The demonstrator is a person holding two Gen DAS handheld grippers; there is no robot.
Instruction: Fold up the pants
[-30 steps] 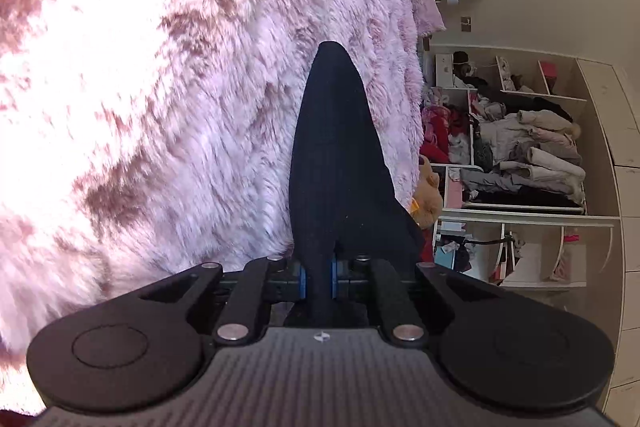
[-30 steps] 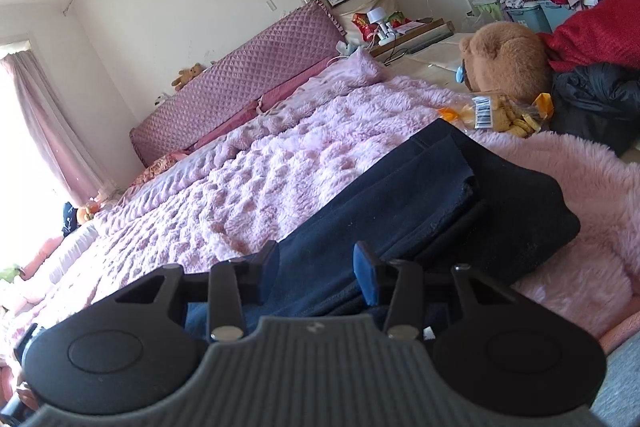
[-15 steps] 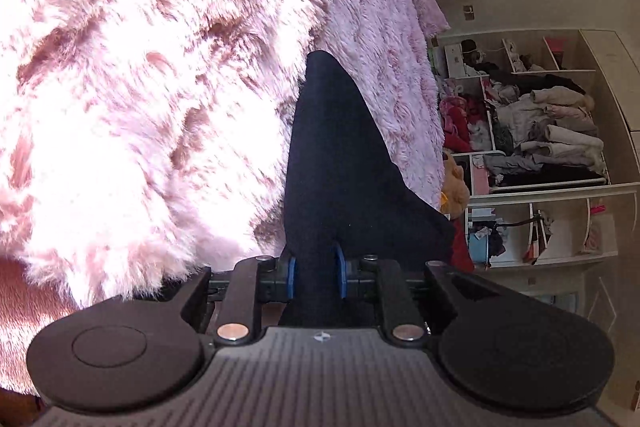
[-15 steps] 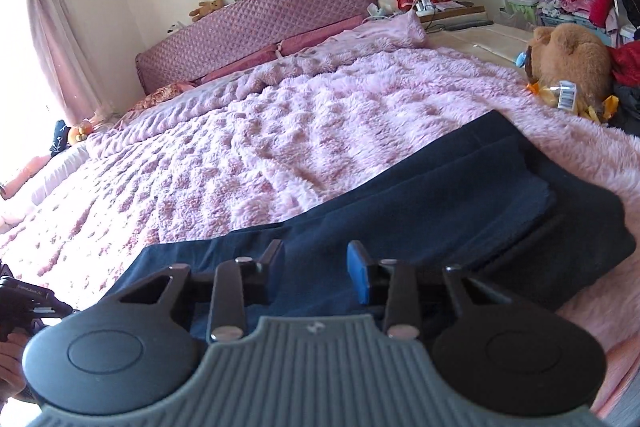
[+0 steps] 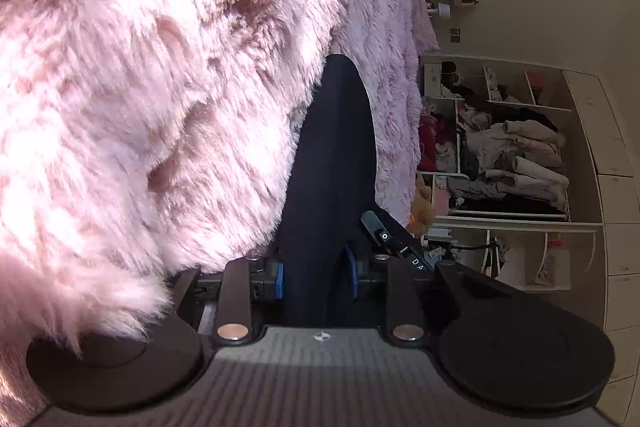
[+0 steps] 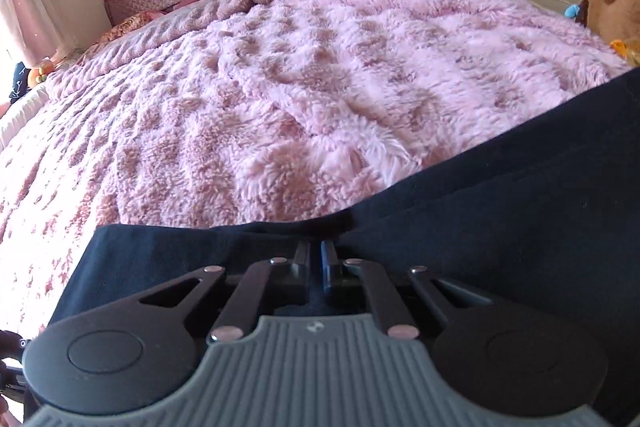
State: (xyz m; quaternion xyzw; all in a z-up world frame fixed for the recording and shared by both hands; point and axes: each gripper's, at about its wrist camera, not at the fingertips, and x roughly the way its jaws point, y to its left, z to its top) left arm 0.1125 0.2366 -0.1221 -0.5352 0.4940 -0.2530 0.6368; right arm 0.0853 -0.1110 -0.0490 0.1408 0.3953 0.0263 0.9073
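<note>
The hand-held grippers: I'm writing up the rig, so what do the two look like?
Left hand-held gripper: black linkage bars with silver rivets, round black discs, blue pads, ribbed grey body. Right hand-held gripper: the same build, with dark fingers.

Both grippers: black linkage bars with silver pivot screws, round black side discs, ribbed grey housing. Left gripper (image 5: 316, 273) has blue-padded fingers (image 5: 279, 279); right gripper (image 6: 316, 259) dark ones.
</note>
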